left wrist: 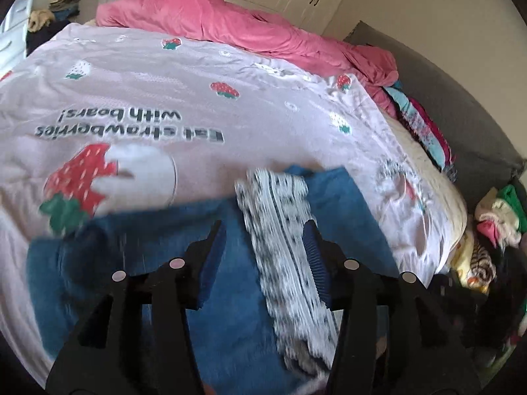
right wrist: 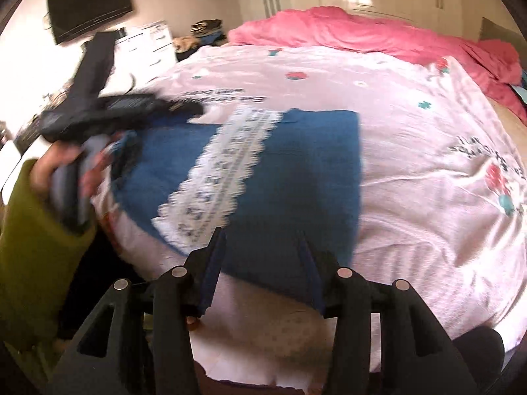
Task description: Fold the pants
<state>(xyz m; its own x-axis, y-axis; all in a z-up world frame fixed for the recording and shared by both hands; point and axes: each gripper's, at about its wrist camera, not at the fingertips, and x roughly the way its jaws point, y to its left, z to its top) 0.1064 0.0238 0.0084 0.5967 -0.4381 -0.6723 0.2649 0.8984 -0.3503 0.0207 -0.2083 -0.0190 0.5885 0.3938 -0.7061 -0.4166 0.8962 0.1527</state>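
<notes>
Blue pants [left wrist: 227,299] with a white lace stripe [left wrist: 283,230] lie folded on the bed. My left gripper [left wrist: 263,230] hovers just above them, open, with the stripe showing between its fingers and nothing pinched. In the right wrist view the pants [right wrist: 303,171] form a flat blue rectangle crossed by the lace stripe [right wrist: 224,164]. Over their near edge my right gripper [right wrist: 262,237] is open and empty. The left gripper [right wrist: 184,110] shows blurred at the pants' far left corner, held by a hand [right wrist: 49,164] in a green sleeve.
The bed carries a pale pink strawberry-print sheet [left wrist: 197,98] with a rumpled pink blanket [left wrist: 230,23] at its far side. A heap of clothes [left wrist: 494,223] sits off the bed's right edge. A white dresser [right wrist: 148,42] and a wall screen [right wrist: 89,3] stand beyond the left.
</notes>
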